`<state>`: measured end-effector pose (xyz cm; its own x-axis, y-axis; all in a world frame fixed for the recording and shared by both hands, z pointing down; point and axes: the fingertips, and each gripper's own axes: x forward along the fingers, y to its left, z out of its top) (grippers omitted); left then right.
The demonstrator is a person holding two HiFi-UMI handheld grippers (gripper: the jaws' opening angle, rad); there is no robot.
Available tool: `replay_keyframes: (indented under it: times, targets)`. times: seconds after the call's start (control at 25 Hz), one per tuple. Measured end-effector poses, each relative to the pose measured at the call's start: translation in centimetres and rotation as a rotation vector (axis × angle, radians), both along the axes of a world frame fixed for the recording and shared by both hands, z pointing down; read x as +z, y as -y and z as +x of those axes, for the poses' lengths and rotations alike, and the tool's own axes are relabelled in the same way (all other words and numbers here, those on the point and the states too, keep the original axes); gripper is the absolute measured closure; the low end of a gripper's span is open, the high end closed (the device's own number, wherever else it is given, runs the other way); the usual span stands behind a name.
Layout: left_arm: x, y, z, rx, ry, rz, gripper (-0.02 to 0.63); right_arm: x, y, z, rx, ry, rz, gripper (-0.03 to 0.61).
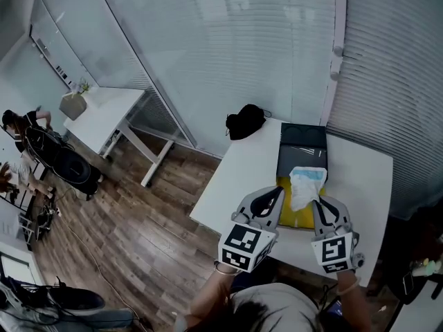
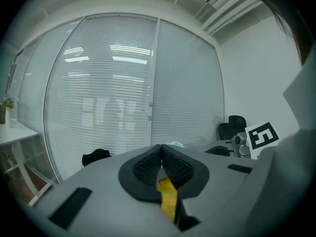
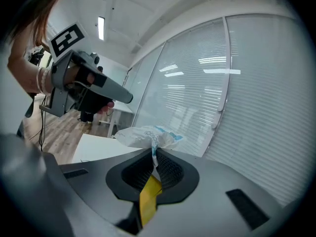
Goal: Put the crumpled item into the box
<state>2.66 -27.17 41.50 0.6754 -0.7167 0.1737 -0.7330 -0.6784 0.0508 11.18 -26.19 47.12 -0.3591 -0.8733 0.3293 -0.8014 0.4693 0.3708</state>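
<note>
White crumpled item (image 3: 148, 135) (blue-printed), pinched in right hand-held gripper (image 3: 154, 157)

There are two grippers, the left gripper (image 1: 277, 194) and the right gripper (image 1: 316, 205), and one crumpled item (image 1: 305, 184). One white table (image 1: 232, 182) carries one box (image 1: 302, 156) by its far edge and one black bag (image 1: 244, 121) at its far left corner. One second table (image 1: 104, 113) bears one potted plant (image 1: 74, 102).

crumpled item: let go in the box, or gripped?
Gripped. The right hand-held gripper pinches a fold of the crumpled item, which bunches out beyond the tips. Head view puts it over the box; inside or not, cannot tell.
</note>
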Motion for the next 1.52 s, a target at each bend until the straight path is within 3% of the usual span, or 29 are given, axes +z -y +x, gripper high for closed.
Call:
replay_keyframes:
  times: [0.8,1.52]
  targets:
    - [1.0,3.3,-0.3,0.043,0.002,-0.017,0.595,11.1,3.4,-1.7,-0.1,-0.245,-0.199,0.543]
    - [2.3,4.6,-0.7,0.018,0.007,-0.05,0.595,19.0,5.7,-1.3,-0.14,-0.33,-0.422,0.541]
